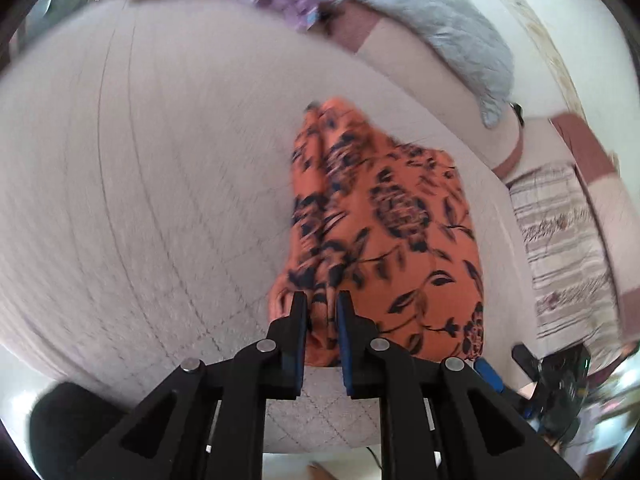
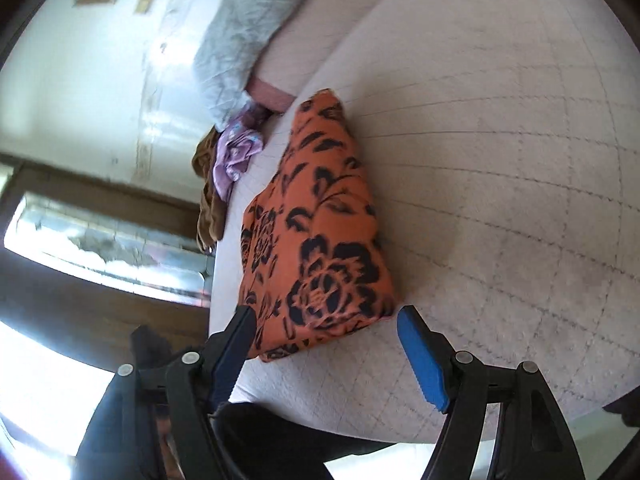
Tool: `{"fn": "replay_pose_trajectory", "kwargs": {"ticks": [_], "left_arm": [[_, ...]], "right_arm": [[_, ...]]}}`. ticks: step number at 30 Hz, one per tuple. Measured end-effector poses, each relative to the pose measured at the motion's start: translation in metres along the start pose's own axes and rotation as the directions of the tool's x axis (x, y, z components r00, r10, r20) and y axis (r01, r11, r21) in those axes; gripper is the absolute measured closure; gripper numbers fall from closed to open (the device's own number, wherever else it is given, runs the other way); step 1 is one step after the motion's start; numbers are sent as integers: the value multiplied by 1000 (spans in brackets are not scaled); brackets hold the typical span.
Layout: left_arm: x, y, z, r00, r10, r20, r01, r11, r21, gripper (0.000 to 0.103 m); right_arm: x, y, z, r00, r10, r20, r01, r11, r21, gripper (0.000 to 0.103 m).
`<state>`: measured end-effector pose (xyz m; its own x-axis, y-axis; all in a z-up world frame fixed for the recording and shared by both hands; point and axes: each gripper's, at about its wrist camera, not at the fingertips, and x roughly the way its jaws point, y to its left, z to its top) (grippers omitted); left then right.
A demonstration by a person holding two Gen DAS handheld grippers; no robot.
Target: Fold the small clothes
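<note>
An orange garment with a dark floral print [image 1: 384, 220] lies folded on the quilted beige bed [image 1: 140, 180]. My left gripper [image 1: 322, 300] is shut on the near edge of this orange garment, cloth bunched between its pads. In the right wrist view the same garment [image 2: 320, 232] lies as a folded wedge just ahead of my right gripper [image 2: 326, 314], which is open and empty, its fingers on either side of the garment's near end. My right gripper also shows at the lower right of the left wrist view [image 1: 532, 364].
A grey-blue quilted pillow [image 1: 432, 24] lies at the head of the bed. A lilac garment [image 2: 236, 152] and a brown one [image 2: 208, 200] lie bunched at the bed's far edge. A striped cloth [image 1: 568, 252] lies to the right. The quilted bed cover [image 2: 500, 180] stretches right.
</note>
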<state>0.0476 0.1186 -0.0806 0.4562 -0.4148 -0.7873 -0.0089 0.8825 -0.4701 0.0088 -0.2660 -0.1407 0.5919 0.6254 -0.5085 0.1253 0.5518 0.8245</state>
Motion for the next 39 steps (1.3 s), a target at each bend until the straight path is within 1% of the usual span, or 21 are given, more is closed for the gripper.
{"fn": "replay_pose_trajectory", "kwargs": {"ticks": [4,8,11,12,13,14,17,20,22,23,24,25,26,27,28,29,32,35,37,38,39], "left_arm": [[-21,-35,11,996,-3,94,-10,990,140,64],[-7,-55,19,992,1,125,-28,977,213,60],[45,-41,17,989,144,23,-146,968,205,61],[56,-30,13,984,177,-7,-173,968,182,68],[54,-23,9,988,151,33,-155,974,167,67],[50,-22,7,989,142,45,-148,974,170,69],[48,-21,6,987,150,48,-157,969,191,70],[47,-19,8,990,135,44,-140,974,180,70],[46,-19,8,991,123,46,-129,976,176,70],[47,-20,8,991,122,47,-129,976,177,70],[48,-21,8,991,121,50,-128,975,181,70],[47,-19,6,992,118,51,-125,975,183,70],[46,-18,5,992,114,53,-122,976,181,70],[45,-17,5,993,109,54,-117,977,178,70],[45,-15,5,993,100,55,-109,979,173,70],[44,-14,5,994,92,56,-100,981,169,70],[40,-6,4,997,60,52,-67,986,150,70],[28,-5,8,999,32,40,-36,994,104,70],[12,-5,10,998,0,67,-5,997,82,67],[5,-4,9,996,-18,90,12,997,75,59],[2,-3,9,994,-21,106,13,997,73,56]], "right_arm": [[15,-7,20,1000,-6,-18,7,1000,26,25],[40,-7,55,999,-8,-31,9,999,49,25],[72,-5,68,993,3,-116,2,999,44,27],[82,-1,68,988,2,-154,0,1000,11,46],[90,5,66,982,-34,-184,24,998,-56,56],[92,10,62,980,-109,-169,88,988,-126,60],[85,15,52,978,-170,-122,145,970,-193,61],[82,16,61,983,-118,-141,98,985,-140,53],[71,13,78,996,-62,-64,58,996,-63,37],[67,10,89,999,-36,-17,35,999,-22,22],[70,5,102,1000,-17,2,17,1000,22,19],[78,1,110,1000,-8,-20,9,999,50,19],[100,-5,121,995,19,-98,-9,996,93,19],[115,-10,126,989,27,-147,-10,993,113,26],[125,-11,128,985,9,-171,9,994,106,40],[129,0,131,984,-14,-175,19,1000,24,66],[115,45,122,989,-115,-95,94,975,-200,68],[131,39,113,960,-263,-95,229,934,-274,64],[127,22,119,972,-213,-102,197,969,-147,36],[122,21,121,976,-199,-85,189,975,-116,28],[116,23,122,982,-179,-57,171,979,-115,28]]}}
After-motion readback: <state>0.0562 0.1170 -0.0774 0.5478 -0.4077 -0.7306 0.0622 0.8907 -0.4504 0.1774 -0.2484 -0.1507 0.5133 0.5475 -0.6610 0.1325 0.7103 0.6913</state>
